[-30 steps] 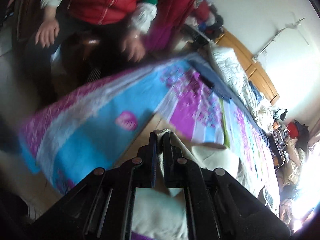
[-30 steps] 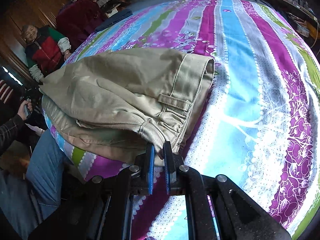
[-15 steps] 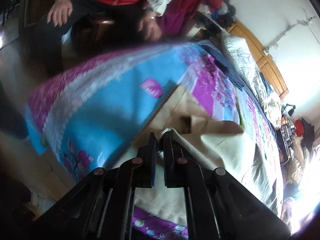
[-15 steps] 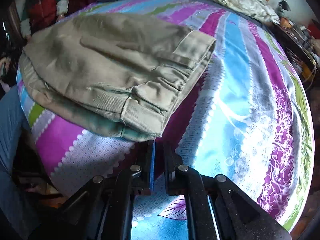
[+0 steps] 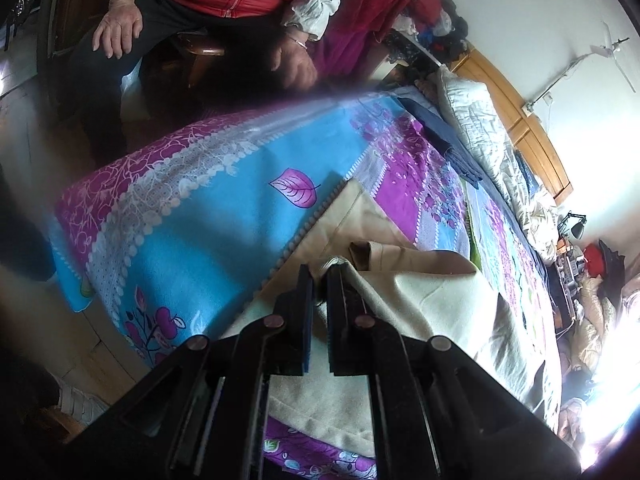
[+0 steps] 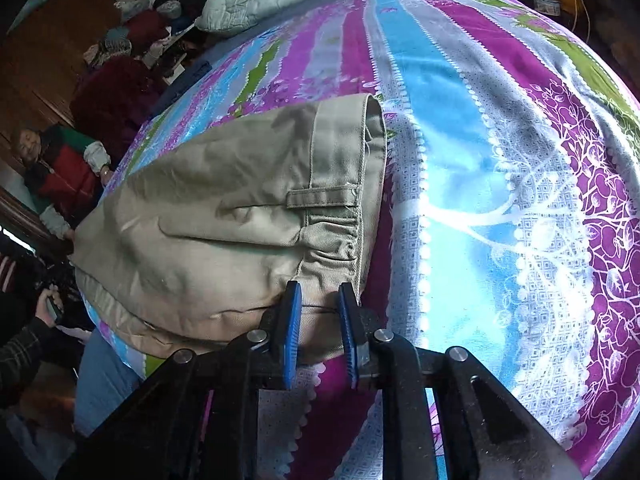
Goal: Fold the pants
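- The khaki pants [image 6: 240,216] lie folded in a thick stack on the striped bedspread [image 6: 460,168], right ahead of the right gripper [image 6: 318,304]; their waistband edge with a belt loop [image 6: 322,198] runs away from the right fingertip
- Beyond that waistband edge, to the right of the fingers, the bedspread is bare and open as far as the far side of the bed
- To the left of the fingers the stack ends at the bed's edge, where a seated person in a red vest [image 6: 60,176] and another person's sleeve [image 6: 20,356] crowd the space
- The right gripper's blue pads [image 6: 291,316] stand apart, with the gathered waistband corner between them and unpinched
- The left gripper [image 5: 320,276] has its fingers closed together on a rolled hem of the pants [image 5: 400,304]
- Ahead and left of the left fingers the bedspread [image 5: 208,216] drops over the mattress edge; the seated person's hands [image 5: 296,64] are just past it
- Right of the left fingers, pale fabric spreads across the bed towards a quilt [image 5: 480,128] along the wooden headboard [image 5: 516,120]
- Both grippers point forward low over the bed
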A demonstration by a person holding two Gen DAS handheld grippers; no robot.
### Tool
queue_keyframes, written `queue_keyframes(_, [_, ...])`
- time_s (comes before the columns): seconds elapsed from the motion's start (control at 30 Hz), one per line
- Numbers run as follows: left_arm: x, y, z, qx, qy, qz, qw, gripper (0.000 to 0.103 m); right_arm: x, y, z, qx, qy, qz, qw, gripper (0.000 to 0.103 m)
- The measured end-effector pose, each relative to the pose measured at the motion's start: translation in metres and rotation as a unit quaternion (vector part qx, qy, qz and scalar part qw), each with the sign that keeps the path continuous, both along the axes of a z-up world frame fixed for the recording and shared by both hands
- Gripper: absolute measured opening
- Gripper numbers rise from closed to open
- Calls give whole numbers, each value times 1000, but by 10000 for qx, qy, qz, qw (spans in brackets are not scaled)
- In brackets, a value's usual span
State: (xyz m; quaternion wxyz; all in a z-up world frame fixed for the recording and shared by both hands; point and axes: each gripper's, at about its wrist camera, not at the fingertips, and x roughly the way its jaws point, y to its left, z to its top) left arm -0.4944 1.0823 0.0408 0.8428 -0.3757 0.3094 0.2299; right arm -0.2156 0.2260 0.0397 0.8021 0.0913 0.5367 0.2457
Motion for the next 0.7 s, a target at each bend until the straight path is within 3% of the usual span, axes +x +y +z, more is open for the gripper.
queue_keyframes(0.03, [1,-1,1,9,1,7,10000,6,-3,1,6,-42,-108,-3,9999,3])
queue_keyframes(0.13, [3,-3,5,35,-55,19,10000,6,-20,8,25,105,-281,335,9990,1])
queue_keyframes(0.27, [7,-2,10,64,0,-33,10000,6,-34,14,2,-613,-89,492,9969,2])
queue_keyframes(0.4, [7,-3,10,63,-2,-21,10000,6,-39,30,46,-73,-1066,326,9937,2])
queue_keyframes(0.43, [6,-3,10,41,-15,-7,10000,6,-32,39,31,-29,-776,407,9961,2])
queue_keyframes(0.5, [5,-1,8,-21,-96,38,9999,6,-33,65,-16,-849,-35,958,9918,0])
queue_keyframes(0.57, [4,-2,7,-54,-134,34,9999,6,-41,72,0,-1128,-277,926,9889,2])
queue_keyframes(0.6, [2,-1,8,-68,-140,16,9999,6,-51,81,20,-1243,-701,910,9856,12])
queue_keyframes(0.63, [0,-1,9,-82,-172,-6,9998,6,-65,95,42,-1189,-1166,1003,9809,14])
queue_keyframes(0.7, [-2,-2,13,-78,-300,-61,9995,6,-99,142,63,-1410,-1877,1599,9588,32])
